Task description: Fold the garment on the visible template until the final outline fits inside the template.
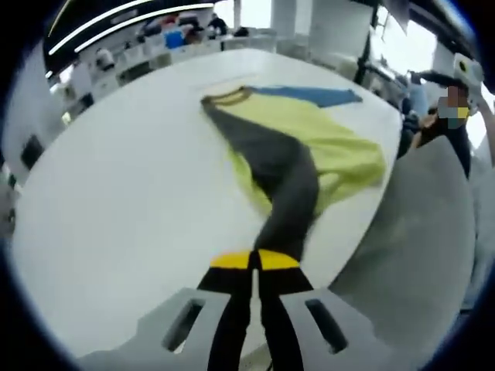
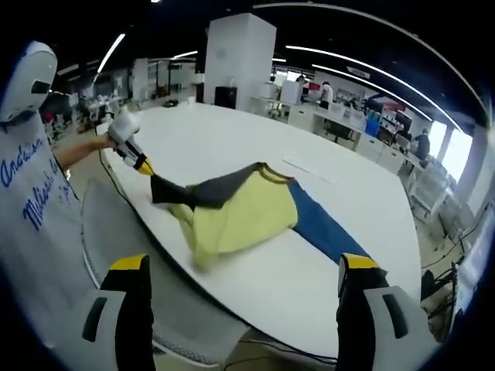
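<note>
In the left gripper view, the left gripper [image 1: 254,261] has its yellow-tipped jaws pressed together on the dark grey sleeve [image 1: 288,185] of a shirt [image 1: 325,143]. The sleeve runs taut from the jaws up to the yellow body of the shirt, which lies bunched on a white table [image 1: 131,185]. A blue template [image 1: 313,95] lies flat on the table under the far edge of the shirt.

In the right gripper view, the right gripper [image 2: 244,272] has its jaws spread wide apart with nothing between them, above the near edge of the table [image 2: 232,139]. Beyond it the shirt [image 2: 236,209] rests partly on the blue template [image 2: 325,224], which sticks out to the right. At the left, the left gripper [image 2: 143,165] pulls the grey sleeve [image 2: 186,193] off the table edge. A person in a white printed shirt [image 2: 35,193] stands at the far left.
</note>
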The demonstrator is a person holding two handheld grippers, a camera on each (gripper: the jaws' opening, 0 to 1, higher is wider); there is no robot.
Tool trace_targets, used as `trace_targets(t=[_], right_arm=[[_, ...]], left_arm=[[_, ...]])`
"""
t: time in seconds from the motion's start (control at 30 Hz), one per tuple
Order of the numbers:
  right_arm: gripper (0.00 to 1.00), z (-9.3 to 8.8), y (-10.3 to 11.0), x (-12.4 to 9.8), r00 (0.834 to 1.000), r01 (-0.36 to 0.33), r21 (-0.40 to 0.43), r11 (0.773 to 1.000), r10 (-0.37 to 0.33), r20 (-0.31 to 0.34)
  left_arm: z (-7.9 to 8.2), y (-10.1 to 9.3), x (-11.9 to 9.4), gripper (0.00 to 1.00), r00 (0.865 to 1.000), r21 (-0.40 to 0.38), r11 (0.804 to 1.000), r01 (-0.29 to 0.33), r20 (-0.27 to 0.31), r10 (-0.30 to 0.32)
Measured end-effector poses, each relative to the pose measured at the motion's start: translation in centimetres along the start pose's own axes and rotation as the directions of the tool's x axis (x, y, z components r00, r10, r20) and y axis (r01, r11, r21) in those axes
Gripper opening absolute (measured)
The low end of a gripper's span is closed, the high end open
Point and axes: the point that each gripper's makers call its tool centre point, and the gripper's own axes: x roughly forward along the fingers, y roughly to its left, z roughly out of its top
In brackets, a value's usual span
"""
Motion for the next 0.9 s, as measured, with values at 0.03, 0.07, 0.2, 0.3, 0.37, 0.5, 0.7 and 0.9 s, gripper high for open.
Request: trace_targets(t=[0.03,0.07,0.2,0.3,0.37,0.5,0.7,0.9], right_arm=[[1.00,0.0,0.0,0.0,1.000,0.000,0.000,1.000,0.000,-0.002],[1.00,0.0,0.0,0.0,1.000,0.002,-0.002,1.000,-0.002,-0.004],[1.00,0.0,0.0,0.0,1.000,0.003,-0.002,1.000,-0.003,-0.002],[1.00,0.0,0.0,0.0,1.000,0.000,-0.005,1.000,0.000,-0.003],[1.00,0.1,0.0,0.0,1.000,0.000,-0.006,1.000,0.000,-0.003],[1.00,0.1,0.0,-0.1,1.000,0.002,-0.007,1.000,-0.002,-0.002],[1.00,-0.1,-0.1,-0.1,1.000,0.005,-0.006,1.000,-0.005,-0.005],[1.00,-0.2,0.1,0.0,1.000,0.001,-0.006,1.000,-0.001,-0.013]], left_arm=[[0.0,0.5,-0.3,0.00,1.000,0.000,1.000,-0.012,0.000,0.012],[0.1,1.1,-0.5,0.00,1.000,0.003,1.000,-0.026,0.003,0.026],[0.1,2.7,-1.2,0.00,0.998,0.006,0.998,-0.060,-0.001,0.060],[0.1,3.9,-1.8,0.00,0.996,0.012,0.996,-0.088,-0.011,0.088],[0.0,4.8,-2.0,0.00,0.995,0.010,0.995,-0.101,-0.016,0.101],[-0.3,6.3,-2.6,0.00,0.991,0.008,0.992,-0.129,-0.027,0.129],[-0.8,8.1,-3.3,0.00,0.985,0.009,0.986,-0.167,-0.046,0.167],[-2.4,10.5,-3.6,0.00,0.977,-0.003,0.980,-0.198,-0.086,0.197]])
